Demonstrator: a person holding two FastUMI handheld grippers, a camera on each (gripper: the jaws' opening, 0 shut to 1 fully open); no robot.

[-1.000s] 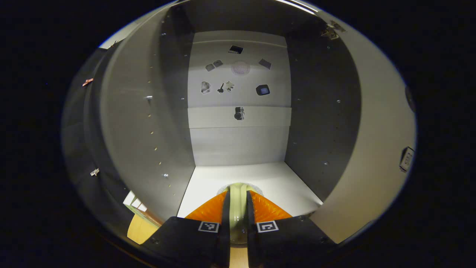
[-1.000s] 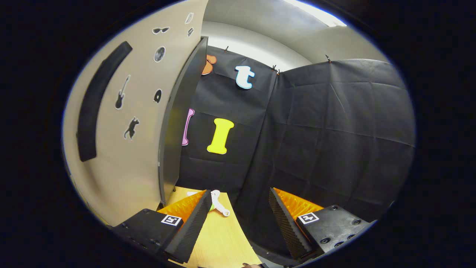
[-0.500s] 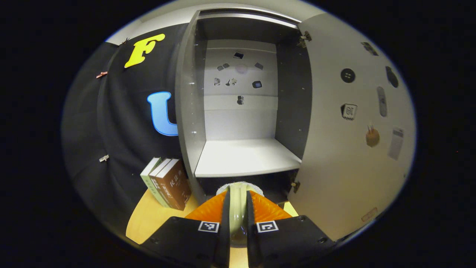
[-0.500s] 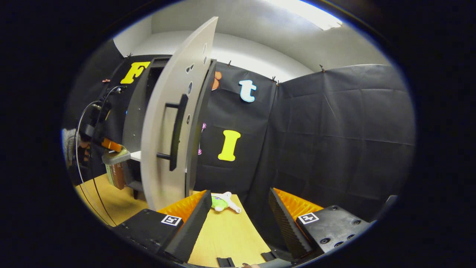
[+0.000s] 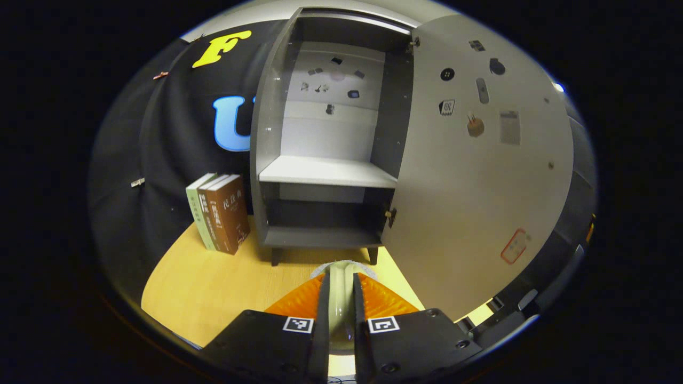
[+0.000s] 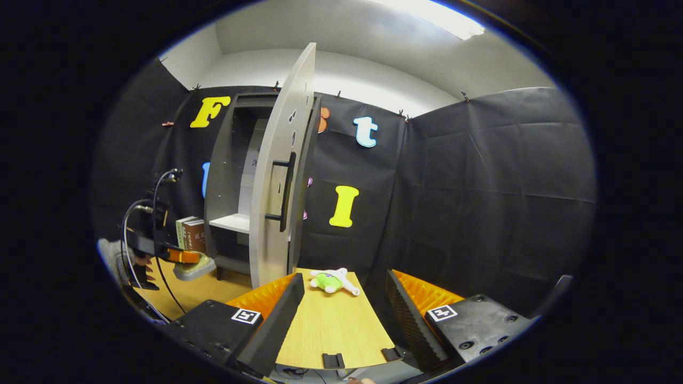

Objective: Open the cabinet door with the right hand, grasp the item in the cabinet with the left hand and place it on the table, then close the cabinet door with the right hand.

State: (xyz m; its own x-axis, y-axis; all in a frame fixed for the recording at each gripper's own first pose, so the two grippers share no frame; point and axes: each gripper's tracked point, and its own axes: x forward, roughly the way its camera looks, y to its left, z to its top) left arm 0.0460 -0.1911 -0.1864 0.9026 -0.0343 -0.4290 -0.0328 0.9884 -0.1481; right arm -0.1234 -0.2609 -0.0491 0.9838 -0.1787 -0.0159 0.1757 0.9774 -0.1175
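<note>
— Wooden table (image 5: 213, 288) below, black cloth round it; so, what have the left gripper's (image 5: 341, 278) fingers got?

— Both of them press on a pale bowl (image 5: 341, 312), seen edge-on between them; its rim pokes out past the tips.

— And where is that bowl?

— Out of the cabinet (image 5: 267, 133), held over the table in front of it; the right gripper view shows it (image 6: 195, 269) low at the left, in the left gripper (image 6: 179, 257), with a hand in a grey sleeve (image 6: 114, 256) behind and cables looping up from it. Whether it touches the wood I cannot tell.

— The right gripper (image 6: 342, 277)?

— Fingers wide apart, nothing between them; it hangs over the near edge of the table, well away from the door handle (image 6: 285, 192).

— Beyond the fingers?

— A green and white plush toy (image 6: 331, 280) lies on the table just past the tips; behind it the cabinet door (image 5: 469, 186) stands swung wide open on its right-hand hinges, small stickers (image 5: 475, 125) on its inner face.

— Inside the cabinet?

— A white shelf (image 5: 325, 170) halfway up — bare — and more small stickers (image 5: 331, 80) on the back wall; a darker bay below.

— Anything beside it?

— A few books (image 5: 221, 213) standing upright on the table, just beside the cabinet's left wall.
</note>
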